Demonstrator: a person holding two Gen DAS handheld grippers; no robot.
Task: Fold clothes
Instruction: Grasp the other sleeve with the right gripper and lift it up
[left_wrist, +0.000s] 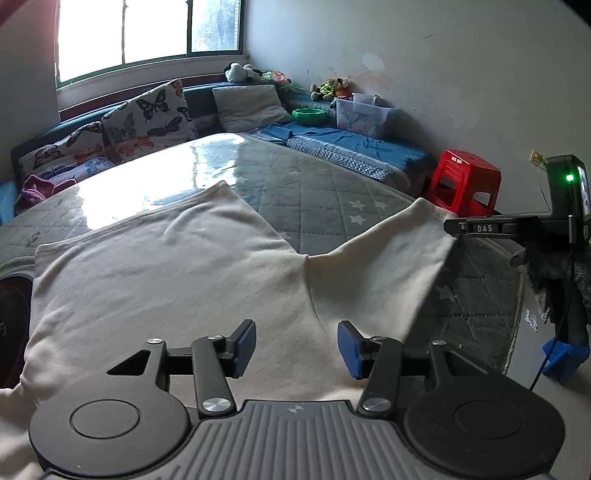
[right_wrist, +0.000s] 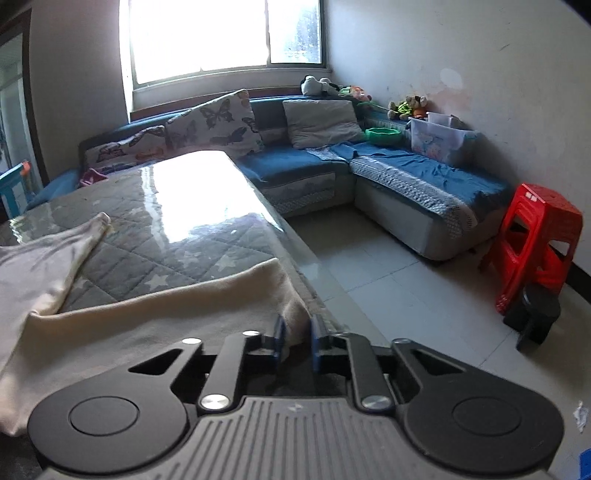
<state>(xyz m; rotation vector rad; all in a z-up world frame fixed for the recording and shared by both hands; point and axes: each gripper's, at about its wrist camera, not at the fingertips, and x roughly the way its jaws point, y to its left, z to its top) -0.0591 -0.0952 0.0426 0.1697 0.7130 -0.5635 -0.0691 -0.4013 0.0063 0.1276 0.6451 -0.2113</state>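
A cream T-shirt (left_wrist: 166, 266) lies spread on the quilted worktop (left_wrist: 314, 177), 1 sleeve reaching its right edge. The right gripper (right_wrist: 295, 341) has its jaws pinched on that sleeve's hem, seemingly; the left gripper (left_wrist: 296, 345) hovers half-open, empty. Next, I judge, carry the sleeve inward across the body.

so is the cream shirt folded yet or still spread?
Spread. The cream shirt lies flat on the table, sleeve out sideways; no fold shows.
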